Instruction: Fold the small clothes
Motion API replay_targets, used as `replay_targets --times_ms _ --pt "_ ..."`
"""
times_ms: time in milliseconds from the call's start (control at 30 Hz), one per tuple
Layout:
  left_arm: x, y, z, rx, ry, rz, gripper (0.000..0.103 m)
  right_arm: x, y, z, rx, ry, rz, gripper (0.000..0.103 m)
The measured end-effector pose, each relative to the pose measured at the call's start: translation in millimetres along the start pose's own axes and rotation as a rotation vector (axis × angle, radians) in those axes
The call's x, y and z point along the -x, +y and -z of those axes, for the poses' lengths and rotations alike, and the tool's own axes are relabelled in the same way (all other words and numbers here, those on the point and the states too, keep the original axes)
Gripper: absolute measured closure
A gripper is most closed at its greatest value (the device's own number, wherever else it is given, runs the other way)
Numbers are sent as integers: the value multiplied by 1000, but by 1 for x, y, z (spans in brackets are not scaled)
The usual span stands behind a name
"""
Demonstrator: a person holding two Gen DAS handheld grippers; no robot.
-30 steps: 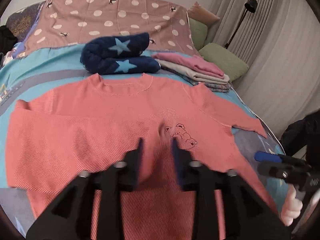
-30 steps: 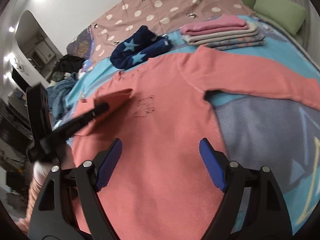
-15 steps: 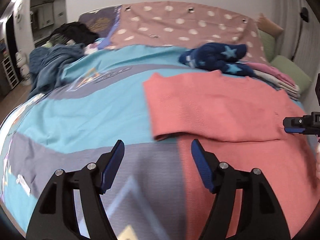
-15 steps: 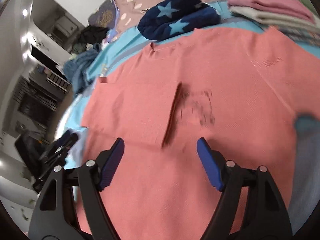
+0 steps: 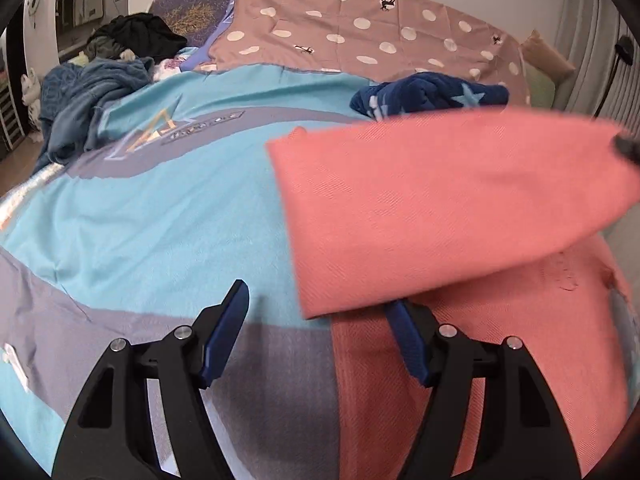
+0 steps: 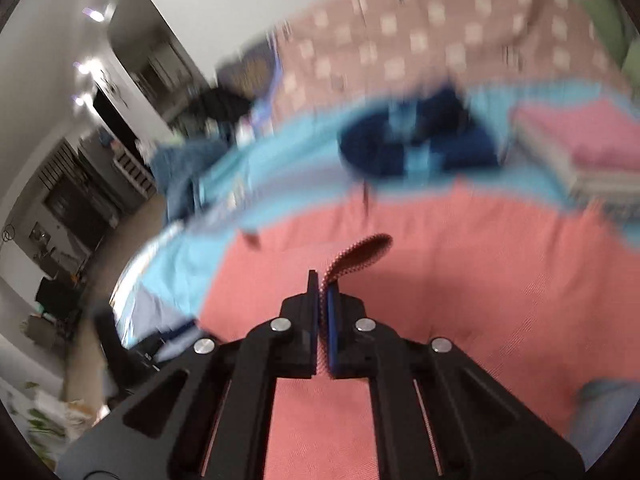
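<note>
In the left wrist view the left gripper [image 5: 316, 320] stands open at the bottom of the frame over the bedspread [image 5: 160, 208], nothing between its pads, while the coral shirt [image 5: 472, 360] fills the right half, one flap of it lifted and blurred across the middle right, with a navy star bundle [image 5: 428, 96] behind it at upper right. In the right wrist view, which is blurred, the right gripper [image 6: 323, 292] at lower centre has just closed and pinches an edge of the shirt [image 6: 480, 288], a strip of cloth curling up past its tips, and the rest spreads across the lower half of the frame.
</note>
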State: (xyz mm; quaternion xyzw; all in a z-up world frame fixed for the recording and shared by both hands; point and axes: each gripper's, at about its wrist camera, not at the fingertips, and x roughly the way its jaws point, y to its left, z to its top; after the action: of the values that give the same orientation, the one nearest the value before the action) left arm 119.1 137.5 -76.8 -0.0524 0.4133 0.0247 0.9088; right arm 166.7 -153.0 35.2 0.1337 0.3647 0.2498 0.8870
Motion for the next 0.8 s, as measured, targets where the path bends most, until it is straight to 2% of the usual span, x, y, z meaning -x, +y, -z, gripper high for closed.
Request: replay_targets --times_ms 67,167,367,433,533,600,667,767,800 --pt "-6 -4 -2 -14 9 -39 33 17 -11 -9 -3 -36 36 99" --pt "-8 -4 -2 -11 15 -78 33 24 -45 -8 -71 -34 103 99" --pt "-8 6 -3 34 26 -91 33 -3 -127 25 -257 70 223 99" --pt "-8 5 -3 28 20 -99 33 -13 -144 36 -291 102 263 92" --pt "-7 6 -2 29 15 -98 33 -8 -151 46 -287 105 311 90" --pt "-5 9 -2 39 15 -93 33 -2 -149 47 -267 93 332 82" --pt "0 13 0 57 10 -92 33 8 -142 47 -235 71 355 80" --pt "17 18 0 94 -40 -119 35 17 -128 41 -183 50 312 80" --pt "24 19 -3 113 -65 -106 44 16 -123 41 -169 53 280 80"
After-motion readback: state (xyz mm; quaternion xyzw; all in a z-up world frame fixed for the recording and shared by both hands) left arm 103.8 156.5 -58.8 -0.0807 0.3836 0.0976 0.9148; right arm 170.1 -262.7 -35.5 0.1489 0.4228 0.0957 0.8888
